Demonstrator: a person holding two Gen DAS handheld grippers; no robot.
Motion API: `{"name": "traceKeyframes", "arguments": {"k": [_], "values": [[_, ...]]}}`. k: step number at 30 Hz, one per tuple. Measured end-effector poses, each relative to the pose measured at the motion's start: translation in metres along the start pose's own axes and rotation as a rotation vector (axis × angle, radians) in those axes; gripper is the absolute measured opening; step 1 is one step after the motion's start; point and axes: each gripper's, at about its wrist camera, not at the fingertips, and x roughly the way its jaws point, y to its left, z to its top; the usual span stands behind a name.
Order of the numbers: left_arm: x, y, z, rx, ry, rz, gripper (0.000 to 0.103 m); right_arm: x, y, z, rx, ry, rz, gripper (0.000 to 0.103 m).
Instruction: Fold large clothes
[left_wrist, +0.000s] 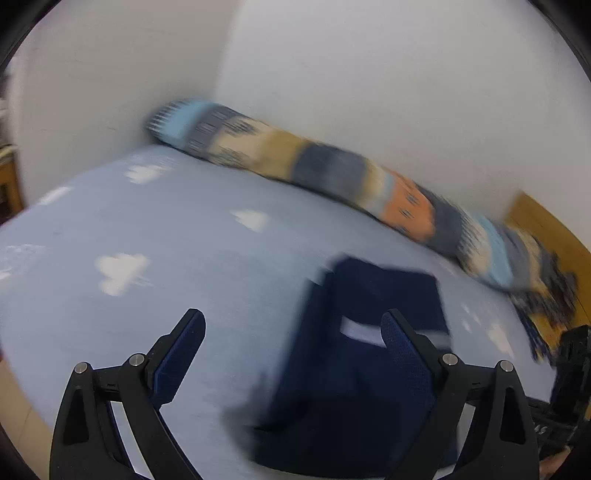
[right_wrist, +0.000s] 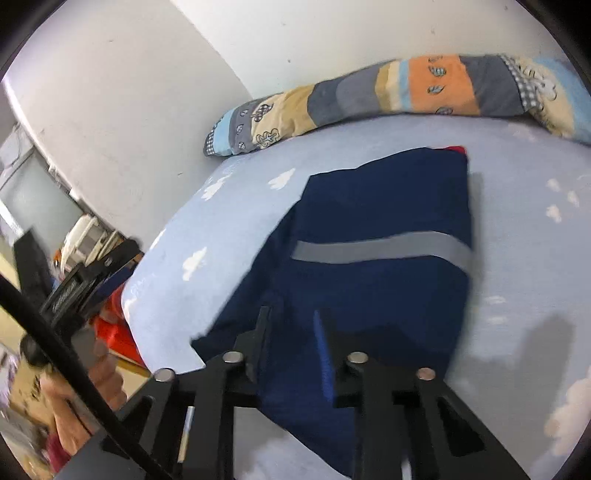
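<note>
my left hand-held gripper gapes empty; the right hand-held gripper (narrowly parted) holds nothing. the jacket at 12 o'clock might unfold if snagged.

Even indoor light; left wrist view heavily motion-blurred, right wrist sharper; fisheye bending at edges; soft shadow on bed at 4 o'clock.

Light blue cloud-print bed sheet fills frame centre; patchwork bolster pillow upper right along white wall; orange box lower left.
</note>
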Motion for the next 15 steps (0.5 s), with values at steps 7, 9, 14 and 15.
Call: {"name": "traceKeyframes", "arguments": {"k": [7, 9, 14, 15], "values": [[0.051, -0.043, -0.032, 0.147, 0.161, 0.007, 0.096, 0.035, 0.005, -0.067, -0.17, 0.064, -0.08, 0.008], [0.062, -0.044, -0.038, 0.159, 0.188, 0.036, 0.096, 0.062, -0.009, -0.084, -0.235, 0.132, -0.159, 0.007], [0.066, -0.047, -0.046, 0.17, 0.207, 0.031, 0.096, 0.042, -0.021, -0.059, -0.106, 0.122, -0.017, 0.006], [0.066, -0.05, -0.045, 0.177, 0.2, 0.027, 0.096, 0.027, -0.022, -0.041, -0.089, 0.072, 0.018, 0.006]]}}
